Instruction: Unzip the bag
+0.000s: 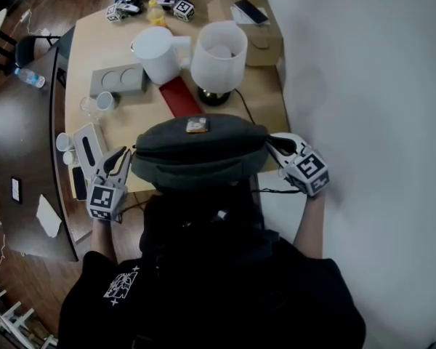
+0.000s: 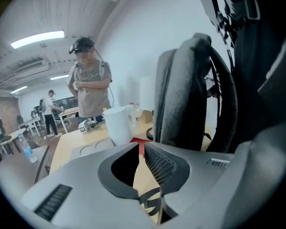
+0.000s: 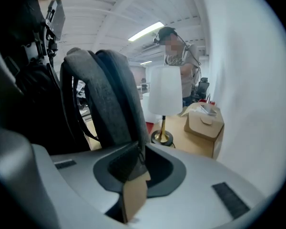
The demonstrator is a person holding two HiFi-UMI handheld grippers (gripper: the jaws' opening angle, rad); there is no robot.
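Observation:
A dark grey backpack (image 1: 200, 151) stands upright at the near edge of the wooden table (image 1: 269, 93), its top facing me, with a small orange tag (image 1: 197, 126) on it. My left gripper (image 1: 120, 160) sits against the bag's left end and my right gripper (image 1: 276, 145) against its right end. In the left gripper view the jaws of that gripper (image 2: 142, 149) stand slightly apart; only table and a black strap show in the gap, and the bag (image 2: 181, 94) rises just right of it. In the right gripper view that gripper (image 3: 140, 156) is open, and the bag's lower edge (image 3: 109, 94) meets its left jaw.
Behind the bag are a white lamp (image 1: 218, 53), a white jug (image 1: 158, 53), a red book (image 1: 180, 97), a cardboard box (image 1: 254, 24) and a grey tray (image 1: 118, 81). A person (image 2: 90, 80) stands beyond the table. A white wall (image 1: 363, 86) runs along the right.

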